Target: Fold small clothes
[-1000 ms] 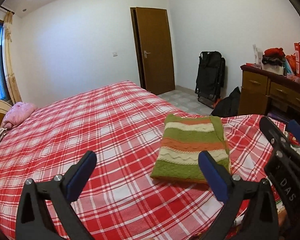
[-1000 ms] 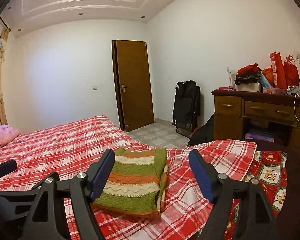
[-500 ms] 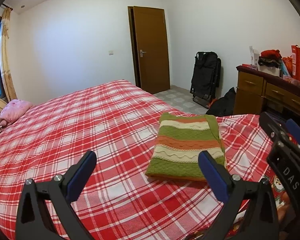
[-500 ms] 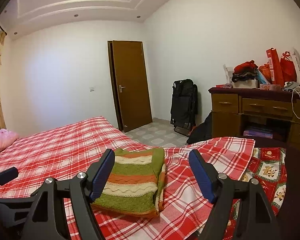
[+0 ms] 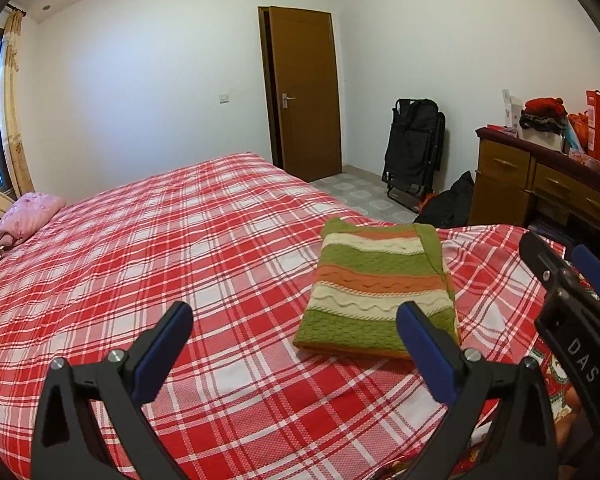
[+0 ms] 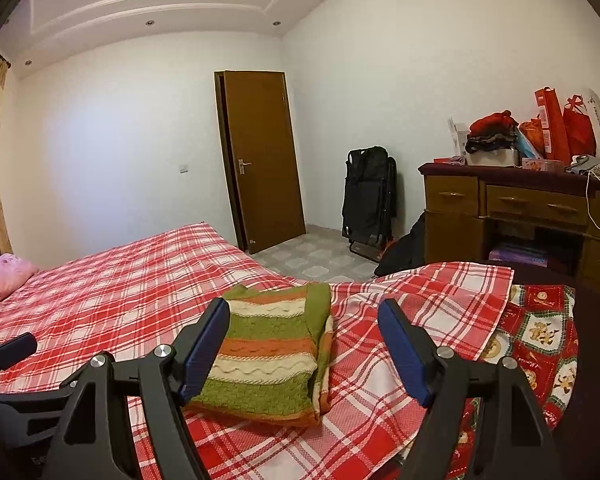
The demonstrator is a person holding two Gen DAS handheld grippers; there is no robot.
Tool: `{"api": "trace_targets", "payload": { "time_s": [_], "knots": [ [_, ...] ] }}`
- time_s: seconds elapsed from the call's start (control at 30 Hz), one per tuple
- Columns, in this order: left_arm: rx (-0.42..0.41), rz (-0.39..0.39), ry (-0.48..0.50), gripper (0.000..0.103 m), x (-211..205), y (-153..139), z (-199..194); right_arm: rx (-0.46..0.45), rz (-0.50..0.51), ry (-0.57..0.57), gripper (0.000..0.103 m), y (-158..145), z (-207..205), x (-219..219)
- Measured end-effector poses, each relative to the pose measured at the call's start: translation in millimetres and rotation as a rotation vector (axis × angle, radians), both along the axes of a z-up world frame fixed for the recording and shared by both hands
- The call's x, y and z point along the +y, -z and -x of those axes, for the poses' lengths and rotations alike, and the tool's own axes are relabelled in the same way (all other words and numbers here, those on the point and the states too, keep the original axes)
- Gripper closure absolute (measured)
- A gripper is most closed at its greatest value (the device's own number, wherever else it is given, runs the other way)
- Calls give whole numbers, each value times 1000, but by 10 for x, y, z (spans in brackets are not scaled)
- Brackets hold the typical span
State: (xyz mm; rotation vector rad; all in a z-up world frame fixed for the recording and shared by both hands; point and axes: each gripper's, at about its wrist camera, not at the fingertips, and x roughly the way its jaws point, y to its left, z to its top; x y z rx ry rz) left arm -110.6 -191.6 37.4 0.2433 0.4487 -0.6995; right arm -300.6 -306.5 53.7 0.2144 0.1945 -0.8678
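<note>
left wrist view: the left hand-held gripper (image 5: pixel 292 332) hangs over the bed (image 5: pixel 148 264) with its blue-padded jaws spread wide and nothing between them. the folded striped sweater (image 5: pixel 376 288), a neat rectangle in green, orange and cream bands, lies flat on the red-and-white plaid bedspread near the bed's foot corner, just beyond the right-hand jaw, which overlaps the sweater's near corner in the picture without pressing on it. the right hand-held gripper (image 5: pixel 572 276) shows at the right edge, beside the sweater and apart from it.

right wrist view: the right hand-held gripper (image 6: pixel 304 344) also has its jaws spread, empty. the sweater (image 6: pixel 268 352) sits on the bed ahead, partly behind the left-hand jaw; its folded layers stack at the right edge. right of the sweater the bedspread is rumpled, and its corner lies over a red quilt with bear pictures (image 6: pixel 540 332).

far from the sweater, at the head of the bed, lies a pink pillow (image 5: pixel 26 218). beyond the bed's foot stand a brown door (image 6: pixel 260 156), a black folded chair (image 6: pixel 366 196) against the wall, and a wooden desk (image 6: pixel 512 200) carrying folded clothes and red gift bags (image 6: pixel 560 128). a dark bag (image 5: pixel 448 204) sits on the floor between the bed and the desk.
</note>
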Motion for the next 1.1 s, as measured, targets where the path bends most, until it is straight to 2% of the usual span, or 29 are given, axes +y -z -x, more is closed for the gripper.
{"api": "trace_targets", "payload": {
  "time_s": [0.47, 0.8, 1.1],
  "knots": [
    [33, -42, 1, 0, -29, 74, -20, 7, -16, -2, 26, 33, -12, -18],
    [-14, -59, 2, 0, -55, 54, 28, 6, -21, 6, 26, 47, -5, -33],
    [-23, -71, 1, 0, -82, 44, 13, 6, -28, 9, 26, 52, -14, -48]
  ]
}}
